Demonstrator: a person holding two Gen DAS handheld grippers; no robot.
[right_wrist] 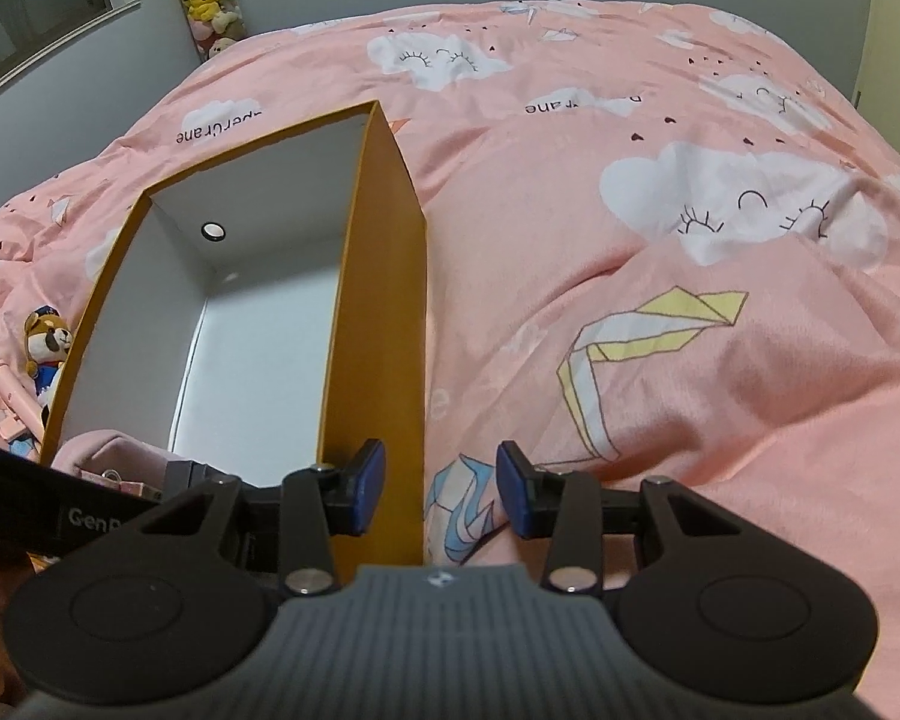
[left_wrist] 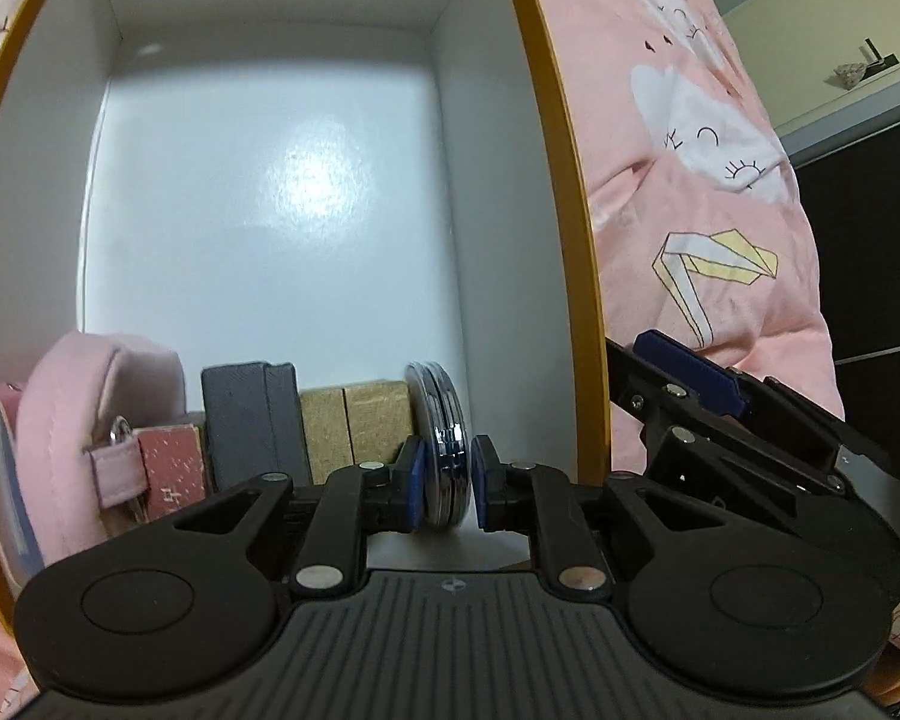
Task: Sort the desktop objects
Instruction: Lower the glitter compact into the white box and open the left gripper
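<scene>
An orange box with a white inside (left_wrist: 270,210) lies on the pink bedspread; it also shows in the right wrist view (right_wrist: 384,300). My left gripper (left_wrist: 447,483) is inside the box, its blue pads around a round chrome disc (left_wrist: 444,444) standing on edge; a small gap shows at the right pad. Lined up at the box's near end are two tan wooden blocks (left_wrist: 354,426), a grey block (left_wrist: 252,420), a red patterned box (left_wrist: 171,471) and a pink pouch (left_wrist: 84,420). My right gripper (right_wrist: 440,492) is open and empty, just outside the box's right wall.
The pink cloud-print bedspread (right_wrist: 660,300) surrounds the box. A small plush dog (right_wrist: 45,348) and pink items lie left of the box. The right gripper's body (left_wrist: 720,414) shows beside the box in the left wrist view. A dark cabinet (left_wrist: 870,228) stands to the right.
</scene>
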